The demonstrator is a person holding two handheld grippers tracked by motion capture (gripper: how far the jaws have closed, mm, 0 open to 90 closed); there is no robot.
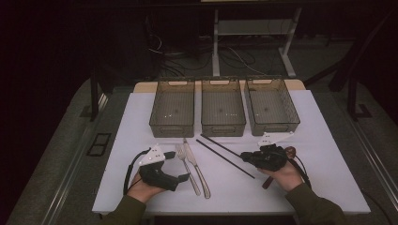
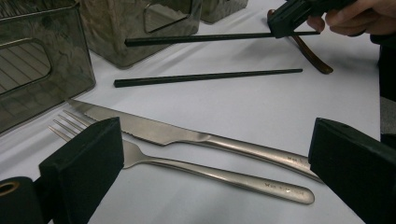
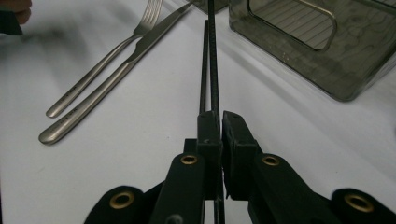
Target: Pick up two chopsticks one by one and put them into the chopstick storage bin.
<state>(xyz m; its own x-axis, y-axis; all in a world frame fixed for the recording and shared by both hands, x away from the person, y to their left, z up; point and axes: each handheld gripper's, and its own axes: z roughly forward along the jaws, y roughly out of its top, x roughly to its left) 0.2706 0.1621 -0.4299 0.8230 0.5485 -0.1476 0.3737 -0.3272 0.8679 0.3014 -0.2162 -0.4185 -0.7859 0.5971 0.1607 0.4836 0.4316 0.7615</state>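
Jaws of the right gripper (image 3: 215,135) are pinched on one thin black chopstick (image 3: 214,70), near its end, w/ the stick running straight out ahead of them. Left gripper (image 2: 210,154) has its jaws spread wide, nothing between them, low over the white desk (image 1: 300,154).

Landmark: the silver metal table knife (image 1: 199,169), lying lengthwise on the desk, blade pointing away from the person.
- Silver metal fork (image 1: 187,166): just beside the knife on its left, parallel, tines same way.
- Held chopstick: right of the knife, angled, its far tip close to the middle bin.
- Second black chopstick (image 1: 225,158): flat on the desk, between the knife and the held one, approx. parallel to it.
- Three smoky translucent plastic bins (image 1: 223,108): in a row beyond the knife's tip, side by side.
- Dark brown curved item (image 2: 310,53), partly hidden by the right hand (image 1: 283,174): further right of the knife; can't tell what it is.
- Left hand (image 1: 143,187): left of the fork handle.
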